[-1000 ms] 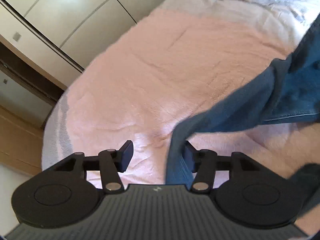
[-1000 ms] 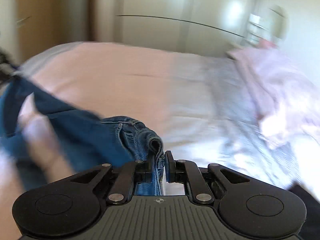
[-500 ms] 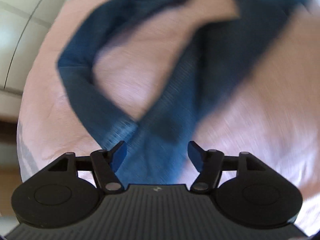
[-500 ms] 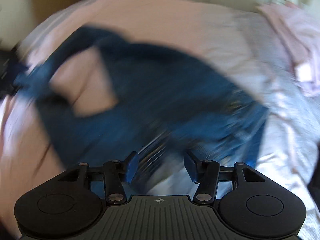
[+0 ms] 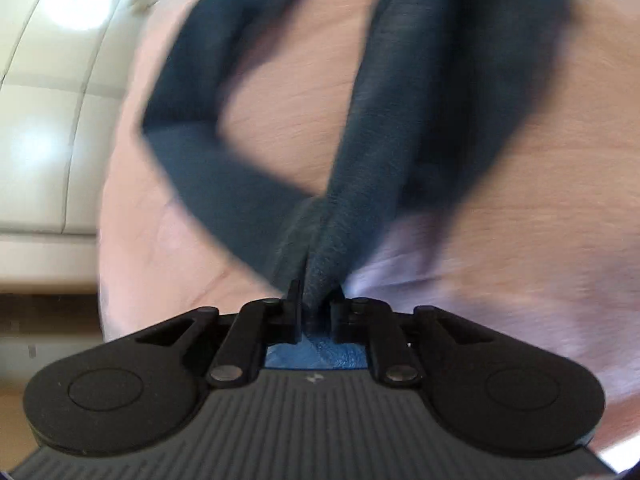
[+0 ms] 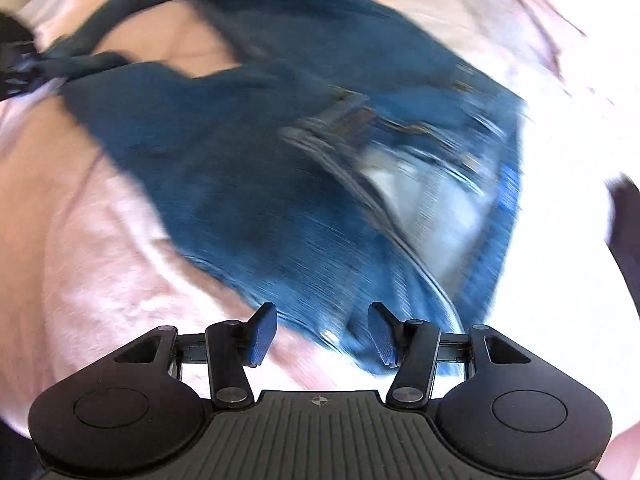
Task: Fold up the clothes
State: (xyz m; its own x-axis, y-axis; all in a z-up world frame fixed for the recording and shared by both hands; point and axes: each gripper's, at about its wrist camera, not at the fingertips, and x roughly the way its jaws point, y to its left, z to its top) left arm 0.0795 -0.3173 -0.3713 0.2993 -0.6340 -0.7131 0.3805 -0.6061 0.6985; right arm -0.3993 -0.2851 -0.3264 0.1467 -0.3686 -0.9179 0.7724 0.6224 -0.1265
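Note:
Dark blue jeans (image 5: 360, 160) lie spread on the pink bedsheet (image 5: 540, 240), the two legs converging toward my left gripper (image 5: 314, 296). Its jaws are closing, with a bunched fold of the leg ends pinched between the pads. In the right wrist view the jeans (image 6: 260, 160) lie rumpled, the waistband and pale pocket lining (image 6: 420, 200) showing. My right gripper (image 6: 322, 320) hangs open just over the waist end, its blue pads apart and pressing nothing. Both views are motion-blurred.
Cream wardrobe doors (image 5: 48, 120) stand past the bed's left edge. A pale pink garment (image 6: 540, 8) lies crumpled at the far right of the bed. A dark shape (image 6: 626, 232) shows at the right edge, too blurred to identify. Bare sheet (image 6: 80, 280) surrounds the jeans.
My right gripper let go of the waistband and opened, and the jeans dropped onto the bed. My left gripper came down, rolled, and closed on the leg ends.

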